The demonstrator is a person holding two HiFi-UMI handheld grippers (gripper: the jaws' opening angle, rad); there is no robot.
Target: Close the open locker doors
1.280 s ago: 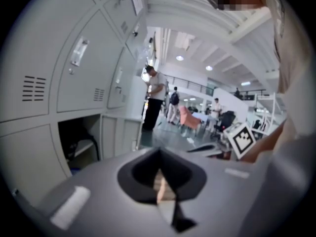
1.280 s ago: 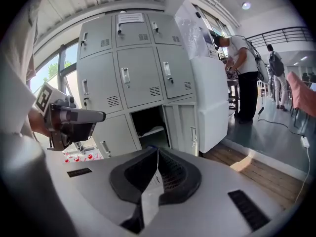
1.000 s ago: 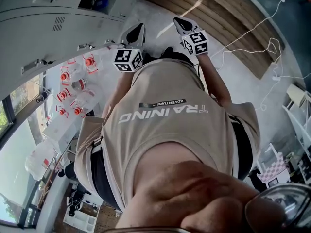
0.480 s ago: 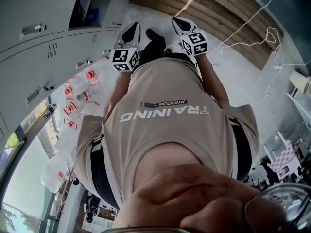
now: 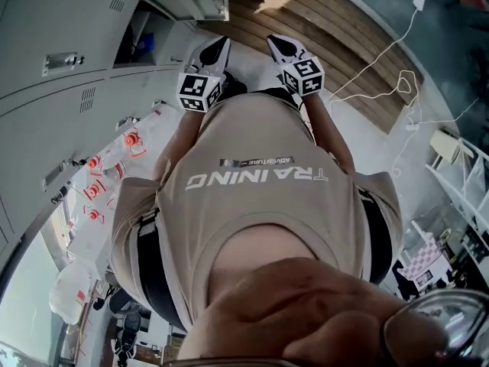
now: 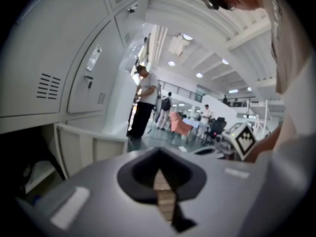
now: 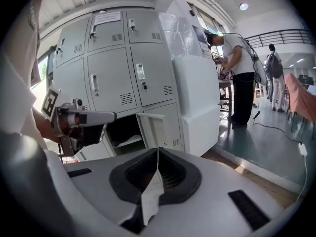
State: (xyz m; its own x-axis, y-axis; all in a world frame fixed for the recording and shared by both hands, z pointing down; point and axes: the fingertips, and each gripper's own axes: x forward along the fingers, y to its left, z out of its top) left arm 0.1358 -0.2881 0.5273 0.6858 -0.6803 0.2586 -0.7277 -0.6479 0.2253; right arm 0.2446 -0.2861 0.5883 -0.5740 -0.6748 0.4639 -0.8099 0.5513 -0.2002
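Observation:
The grey lockers (image 5: 53,90) fill the head view's top left. One bottom locker stands open, its door (image 5: 191,2) swung out beside the dark compartment (image 5: 137,40). My left gripper (image 5: 218,46) and right gripper (image 5: 279,43) are held side by side in front of the chest, both shut and empty, short of the locker. The right gripper view shows the shut right gripper (image 7: 157,154), the open door (image 7: 150,127) ahead and the left gripper (image 7: 81,122) at the left. Beyond the shut left gripper (image 6: 159,171), that door (image 6: 94,147) stands close at the left.
Wrapped packs of red-capped water bottles (image 5: 99,182) lie on the floor left of the person. A white cable (image 5: 382,52) trails over the floor beside a wooden strip (image 5: 336,21). A white cabinet (image 7: 197,98) stands right of the lockers, with people (image 7: 239,58) behind it.
The open locker has slid down and nearer in the head view as the person moves toward it. Both grippers stay shut and level in front of the chest.

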